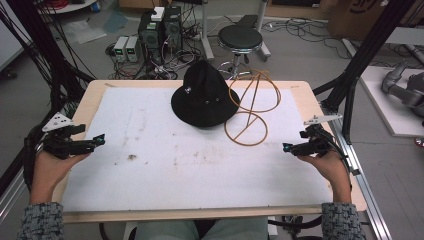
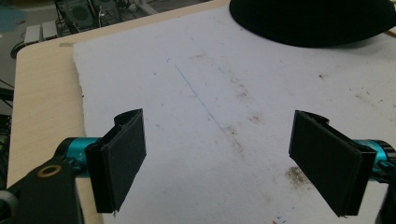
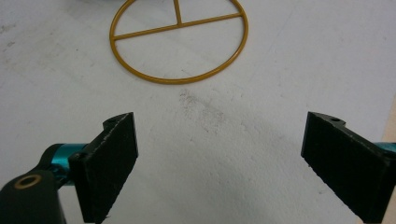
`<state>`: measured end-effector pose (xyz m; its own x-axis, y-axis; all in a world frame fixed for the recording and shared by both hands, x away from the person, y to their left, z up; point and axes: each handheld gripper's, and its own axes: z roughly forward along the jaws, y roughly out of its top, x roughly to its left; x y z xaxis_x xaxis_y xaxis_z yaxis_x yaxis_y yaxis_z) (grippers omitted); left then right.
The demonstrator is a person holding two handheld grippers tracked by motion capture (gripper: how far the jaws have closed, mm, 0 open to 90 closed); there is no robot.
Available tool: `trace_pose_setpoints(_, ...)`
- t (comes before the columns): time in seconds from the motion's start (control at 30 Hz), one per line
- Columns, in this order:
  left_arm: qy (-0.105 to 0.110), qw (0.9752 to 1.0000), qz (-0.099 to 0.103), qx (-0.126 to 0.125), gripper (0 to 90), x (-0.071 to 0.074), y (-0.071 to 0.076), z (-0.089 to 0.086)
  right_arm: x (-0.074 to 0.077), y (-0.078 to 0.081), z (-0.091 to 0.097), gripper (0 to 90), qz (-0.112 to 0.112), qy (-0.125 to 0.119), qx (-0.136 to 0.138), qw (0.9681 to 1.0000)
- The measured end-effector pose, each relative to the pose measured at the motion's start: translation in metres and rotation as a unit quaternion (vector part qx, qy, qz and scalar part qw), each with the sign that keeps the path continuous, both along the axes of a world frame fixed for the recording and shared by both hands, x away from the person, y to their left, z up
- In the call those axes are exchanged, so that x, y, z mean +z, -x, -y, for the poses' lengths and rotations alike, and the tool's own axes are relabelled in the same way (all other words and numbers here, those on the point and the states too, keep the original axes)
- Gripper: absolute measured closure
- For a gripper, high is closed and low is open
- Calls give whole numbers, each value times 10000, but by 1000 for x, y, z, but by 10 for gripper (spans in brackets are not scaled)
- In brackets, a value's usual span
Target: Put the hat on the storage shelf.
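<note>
Both jaws are held wide apart and empty on the left hand-held gripper [image 1: 100,139] and right hand-held gripper [image 1: 286,147]; the hat [image 1: 204,95] and stand [image 1: 250,107] are seen far off.

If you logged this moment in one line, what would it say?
left gripper: open, empty | right gripper: open, empty | black hat: on white mat, untouched | gold wire stand: beside hat
</note>
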<state>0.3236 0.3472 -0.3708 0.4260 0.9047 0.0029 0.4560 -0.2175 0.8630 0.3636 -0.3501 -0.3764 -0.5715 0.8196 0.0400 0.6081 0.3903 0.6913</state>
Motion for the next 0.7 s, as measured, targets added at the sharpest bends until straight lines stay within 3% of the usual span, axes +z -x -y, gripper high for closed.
trace_pose_setpoints(0.17,17,10000,1,-91,192,1,-2,5,0,1,2,105,-1,-26,-34,10000)
trace_pose_setpoints(0.47,-153,9988,57,-472,195,4,-12,24,-1,6,3,105,4,-28,-22,10000)
trace_pose_setpoints(0.67,31,9977,155,-655,196,12,-24,25,-4,8,3,105,-23,29,21,10000)
trace_pose_setpoints(0.7,-14,9976,155,-678,200,14,-28,25,-4,8,3,105,-10,34,13,10000)
